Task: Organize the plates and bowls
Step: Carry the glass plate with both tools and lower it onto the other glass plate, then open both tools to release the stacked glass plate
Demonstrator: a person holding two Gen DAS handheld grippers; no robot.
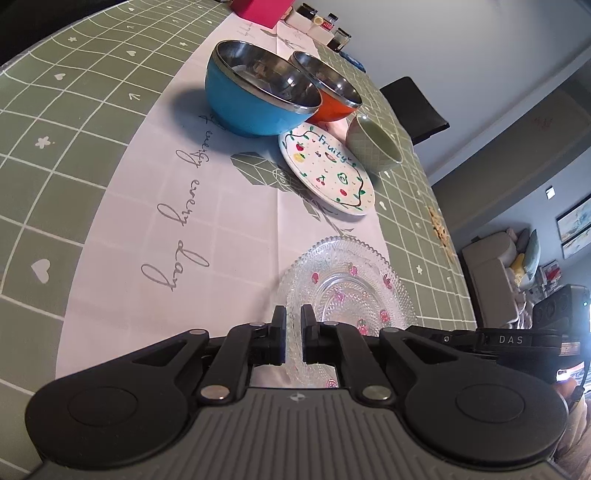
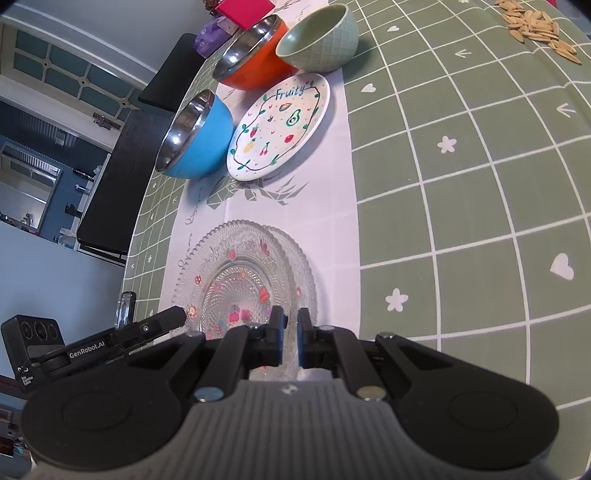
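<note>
A clear glass plate (image 1: 351, 284) with pink fruit marks lies near me on the white runner. My left gripper (image 1: 293, 321) is shut on its near rim. In the right wrist view the glass plate (image 2: 240, 280) overlaps a second glass rim (image 2: 304, 266) offset to the right, and my right gripper (image 2: 290, 325) is shut on the near edge there. Which of the two rims it pinches I cannot tell. Further off stand a white "Fruity" plate (image 1: 328, 170) (image 2: 280, 125), a blue steel bowl (image 1: 251, 99) (image 2: 207, 136), an orange steel bowl (image 1: 332, 107) (image 2: 258, 62) and a green ceramic bowl (image 1: 373, 147) (image 2: 321, 44).
A green grid tablecloth (image 2: 461, 221) covers the table. Loose seeds (image 2: 539, 29) lie at the far right edge. A pink box (image 1: 262, 11) and small jars (image 1: 325, 26) stand at the far end. A black chair (image 1: 413, 107) and a black bench (image 2: 110, 177) flank the table.
</note>
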